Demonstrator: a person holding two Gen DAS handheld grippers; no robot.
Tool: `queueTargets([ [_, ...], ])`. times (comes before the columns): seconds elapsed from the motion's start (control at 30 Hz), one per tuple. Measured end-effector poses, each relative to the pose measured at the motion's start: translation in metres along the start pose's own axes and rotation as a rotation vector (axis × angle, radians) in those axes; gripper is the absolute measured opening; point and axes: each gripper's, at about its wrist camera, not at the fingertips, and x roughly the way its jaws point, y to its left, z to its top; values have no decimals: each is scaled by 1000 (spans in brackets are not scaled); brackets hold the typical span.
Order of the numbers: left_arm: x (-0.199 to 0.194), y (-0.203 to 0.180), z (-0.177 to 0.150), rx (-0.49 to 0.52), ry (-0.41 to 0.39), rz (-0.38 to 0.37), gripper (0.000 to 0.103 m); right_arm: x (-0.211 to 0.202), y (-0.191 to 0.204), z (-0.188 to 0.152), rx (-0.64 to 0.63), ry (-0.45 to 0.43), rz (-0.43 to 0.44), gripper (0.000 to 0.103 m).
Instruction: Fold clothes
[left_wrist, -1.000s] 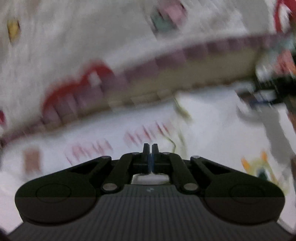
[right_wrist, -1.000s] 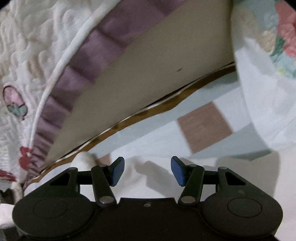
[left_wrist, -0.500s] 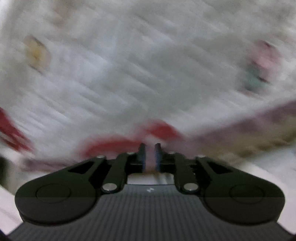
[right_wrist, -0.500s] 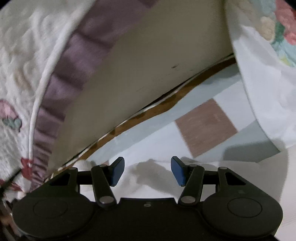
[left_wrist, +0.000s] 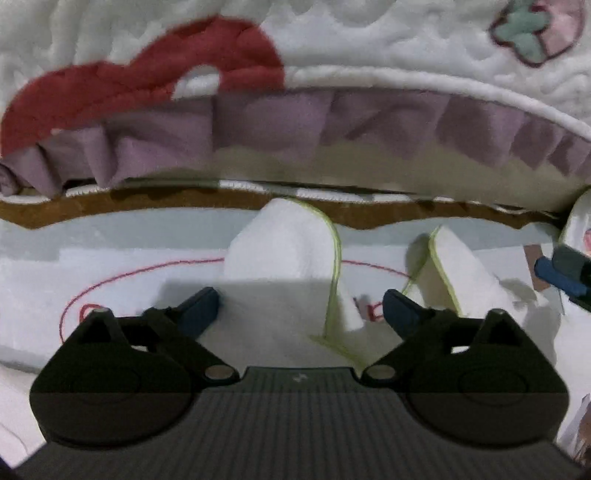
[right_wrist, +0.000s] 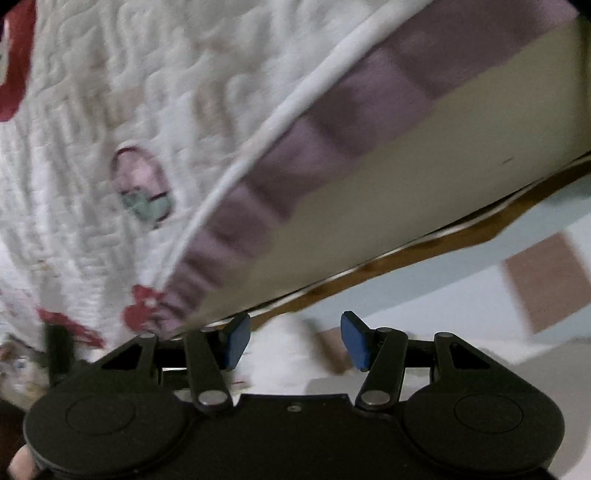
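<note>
A white garment with yellow-green stitched edges and red print lies rumpled on the bed surface. In the left wrist view two of its folds stand up. My left gripper is open, jaws wide apart on either side of the taller fold, holding nothing. My right gripper is open and empty over the white cloth; its blue pad also shows at the right edge of the left wrist view.
A quilted white bedspread with a red patch and a purple ruffle hangs across the back, also in the right wrist view. A brown-trimmed sheet with a brown square lies under the garment.
My left gripper was shut and swinging fast; now it is still and wide open at the garment's fold. My right gripper stayed open and swung its view left along the bedspread.
</note>
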Motion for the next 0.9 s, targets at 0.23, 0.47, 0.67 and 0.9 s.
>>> queueTargets([
  [0.23, -28, -14, -11, 192, -94, 64, 10, 7, 11, -4, -55, -7, 7, 61],
  [0.47, -74, -41, -39, 299, -545, 148, 9, 11, 10, -7, -83, -18, -29, 61],
  [0.67, -23, -19, -33, 154, -332, 229, 19, 13, 3, -6, -61, -22, -50, 61],
  [0.9, -51, -36, -36, 264, -409, 209, 53, 21, -3, -8, -24, -13, -31, 62],
])
